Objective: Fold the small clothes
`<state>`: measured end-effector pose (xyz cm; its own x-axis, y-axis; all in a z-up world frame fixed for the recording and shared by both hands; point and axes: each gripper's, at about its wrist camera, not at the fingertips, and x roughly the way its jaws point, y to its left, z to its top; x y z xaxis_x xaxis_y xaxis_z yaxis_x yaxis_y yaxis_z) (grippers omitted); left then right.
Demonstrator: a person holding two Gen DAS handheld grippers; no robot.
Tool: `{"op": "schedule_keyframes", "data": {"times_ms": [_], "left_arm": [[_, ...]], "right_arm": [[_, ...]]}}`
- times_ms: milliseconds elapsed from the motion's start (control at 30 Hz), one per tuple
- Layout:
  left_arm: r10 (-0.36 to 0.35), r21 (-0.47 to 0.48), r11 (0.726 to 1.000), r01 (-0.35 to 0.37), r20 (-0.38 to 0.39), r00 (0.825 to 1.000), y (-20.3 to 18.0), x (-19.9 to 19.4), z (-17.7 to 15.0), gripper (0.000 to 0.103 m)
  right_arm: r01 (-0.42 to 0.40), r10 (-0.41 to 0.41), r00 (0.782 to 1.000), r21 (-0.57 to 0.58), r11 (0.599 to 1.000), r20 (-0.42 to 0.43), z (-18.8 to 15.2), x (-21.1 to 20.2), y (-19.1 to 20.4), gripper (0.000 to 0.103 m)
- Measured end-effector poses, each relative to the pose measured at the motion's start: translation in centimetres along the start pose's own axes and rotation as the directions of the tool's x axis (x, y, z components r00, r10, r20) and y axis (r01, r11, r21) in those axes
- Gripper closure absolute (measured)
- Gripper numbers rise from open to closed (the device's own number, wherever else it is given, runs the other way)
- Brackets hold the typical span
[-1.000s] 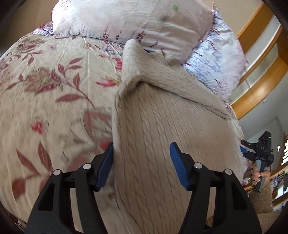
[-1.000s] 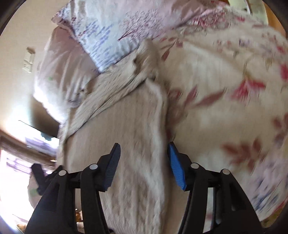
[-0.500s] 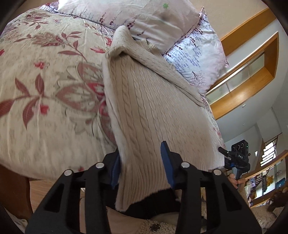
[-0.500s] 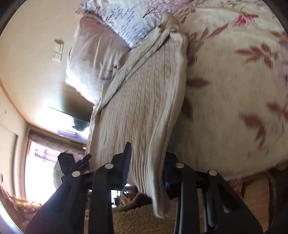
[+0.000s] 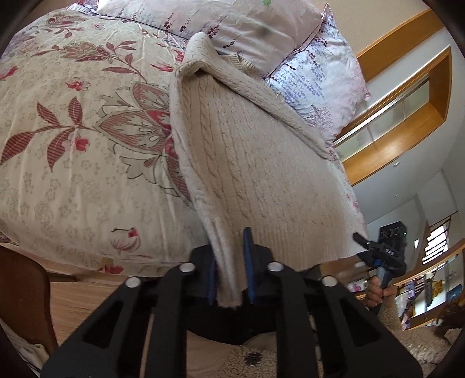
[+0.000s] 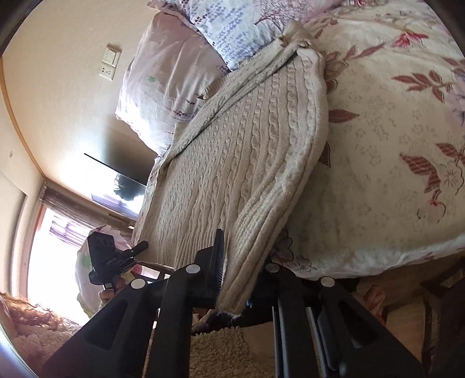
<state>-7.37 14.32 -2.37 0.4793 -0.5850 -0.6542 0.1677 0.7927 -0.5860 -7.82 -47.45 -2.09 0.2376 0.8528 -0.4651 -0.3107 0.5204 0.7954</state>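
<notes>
A cream cable-knit sweater (image 5: 247, 162) lies lengthwise on the bed (image 5: 72, 174), its ribbed hem hanging over the bed's near edge and its far end reaching the pillows (image 5: 232, 26) at the head. A sleeve is folded slantwise across its upper part.

The left claw (image 5: 231, 270) is clamped shut on the hem's left corner, the knit bunched between its blue pads (image 5: 248, 261). The right claw (image 6: 237, 279) is likewise pinched on the hem's right corner, which drapes down between its jaws.

To the left of the sweater the floral bedcover lies bare out to the bed's left edge; to the right it is bare across a wide stretch toward the bed's right side. Below the near edge there is a fleecy rug (image 6: 221, 349) and wood flooring.

The left wrist view alone shows the wood-framed interior window (image 5: 407, 110) beyond the pillows, and the right claw (image 5: 377, 250) held in a hand at the hem's far corner. The right wrist view alone shows the wall switch plates (image 6: 110, 64), a dark screen (image 6: 122, 174) and a bright window (image 6: 52, 241), with the left claw (image 6: 116, 256) seen small beside the hem.
</notes>
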Motion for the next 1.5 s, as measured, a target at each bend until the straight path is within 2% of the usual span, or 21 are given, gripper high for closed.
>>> {"op": "schedule_keyframes", "data": {"times_ms": [200,300,467,733,1000,1200,1500], "left_arm": [[0.018,0.012,1.000,-0.018,0.032,0.999,0.0,-0.6,0.6,0.096],[0.019,0.031,0.999,-0.021,0.077,0.997,-0.5,-1.4,1.6,0.096],[0.046,0.074,0.996,-0.059,0.168,0.985,-1.4,-3.2,4.2,0.096],[0.062,0.103,0.990,-0.100,0.322,0.945,-3.2,-5.0,9.4,0.096],[0.079,0.130,0.981,-0.142,0.400,0.913,-5.5,-4.8,15.0,0.096],[0.084,0.124,0.981,-0.149,0.422,0.903,-6.2,-4.1,17.7,0.097],[0.104,0.097,0.982,-0.163,0.443,0.890,-6.6,-2.9,21.0,0.096]], "right_arm": [[0.047,-0.040,0.995,-0.086,0.995,0.086,0.7,-1.0,1.8,0.095],[0.075,-0.050,0.983,-0.139,0.987,0.179,1.2,-2.1,3.0,0.096],[0.146,-0.068,0.940,-0.213,0.966,0.334,2.8,-3.8,5.1,0.096],[0.288,-0.105,0.870,-0.326,0.900,0.481,4.8,-4.2,8.5,0.097],[0.333,-0.105,0.842,-0.356,0.873,0.530,7.6,-4.0,10.0,0.097],[0.357,-0.108,0.825,-0.362,0.861,0.555,9.2,-3.5,10.6,0.097],[0.426,-0.125,0.793,-0.396,0.814,0.597,12.0,-2.4,12.7,0.097]]}}
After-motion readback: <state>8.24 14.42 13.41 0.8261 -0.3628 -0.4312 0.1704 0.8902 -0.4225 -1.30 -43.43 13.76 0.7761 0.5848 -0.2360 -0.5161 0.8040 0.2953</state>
